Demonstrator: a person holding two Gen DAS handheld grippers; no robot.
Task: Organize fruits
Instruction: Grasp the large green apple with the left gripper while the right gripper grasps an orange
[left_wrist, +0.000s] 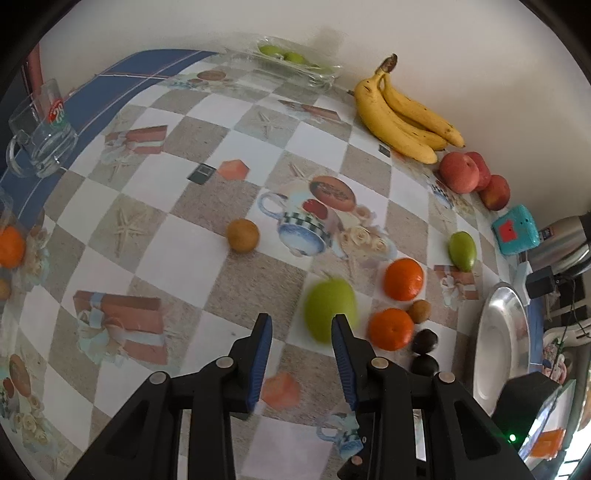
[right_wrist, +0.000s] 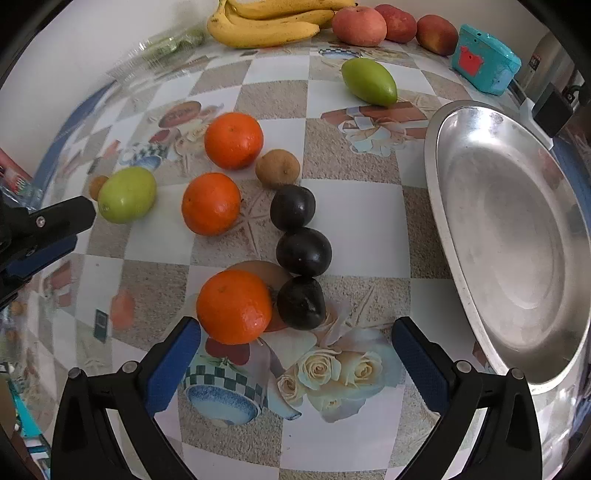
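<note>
From the left wrist view, the left gripper (left_wrist: 301, 341) has its jaws apart and empty, low centre of the frame; the blurred green fruit (left_wrist: 330, 310) sits just ahead and a little right of the gap, its right side partly behind the right finger; to take it well, I judge the gripper should shift right until the fruit is centred between the blue pads (left_wrist: 263, 354), then close gently, since a smooth round fruit can squirt out of an off-centre pinch; two oranges (left_wrist: 403, 278) and a small brown fruit (left_wrist: 419, 311) lie close on the right, so the right finger needs care not to nudge them; the steel tray (left_wrist: 496, 354) lies at the right edge of the frame, bananas (left_wrist: 399, 110) and red apples (left_wrist: 460, 171) along the wall at upper right

From the right wrist view, the right gripper (right_wrist: 295, 354) is wide open and holds nothing, at the bottom of the frame; an orange (right_wrist: 233, 306) and three dark plums (right_wrist: 303, 252) lie just ahead of it; the orange is nearest its left pad, touching the lowest plum or just beside it, so a grasp there should straddle the orange alone; the tray stands bare at the right, a likely place to sort fruit onto; the left gripper shows at the left edge, beside the green fruit on the tabletop (right_wrist: 354, 221)
</note>
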